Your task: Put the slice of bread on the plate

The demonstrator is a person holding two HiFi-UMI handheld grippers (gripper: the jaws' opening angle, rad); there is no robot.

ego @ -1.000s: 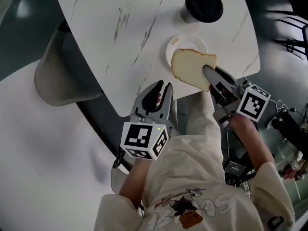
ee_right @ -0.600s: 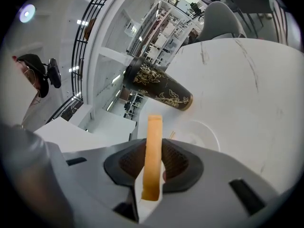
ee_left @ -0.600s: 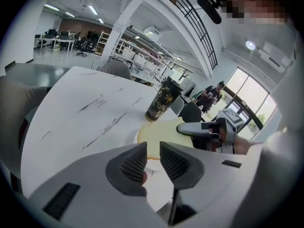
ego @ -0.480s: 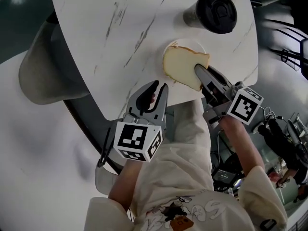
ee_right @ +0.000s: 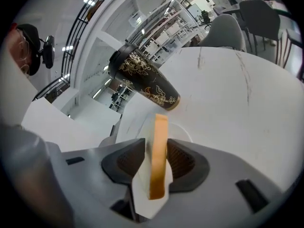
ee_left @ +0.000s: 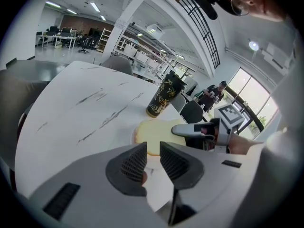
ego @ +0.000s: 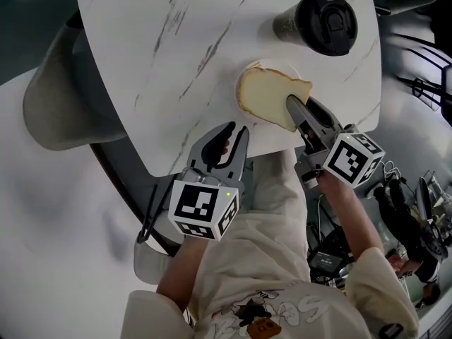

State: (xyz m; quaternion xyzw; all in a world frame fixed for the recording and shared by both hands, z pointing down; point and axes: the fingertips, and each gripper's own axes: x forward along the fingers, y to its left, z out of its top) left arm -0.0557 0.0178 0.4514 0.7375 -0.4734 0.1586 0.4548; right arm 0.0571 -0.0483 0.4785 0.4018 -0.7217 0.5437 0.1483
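The pale slice of bread lies flat over the small white plate near the marble table's front edge and hides most of it. My right gripper comes in from the front right with its jaws around the slice's near end. In the right gripper view the slice stands edge-on between the two pads, which still flank it closely while the jaws are opening. My left gripper hovers at the table edge in front of the plate, jaws a narrow gap apart and empty. From there the bread shows just ahead.
A tall black cup with a gold pattern and a black lid stands just behind the plate. The white marble table stretches left and back. A grey chair is at the left; the person's legs are below.
The right gripper has sunk a little with the bread, and the slice now covers more of the plate. The left gripper has stayed at the table edge.
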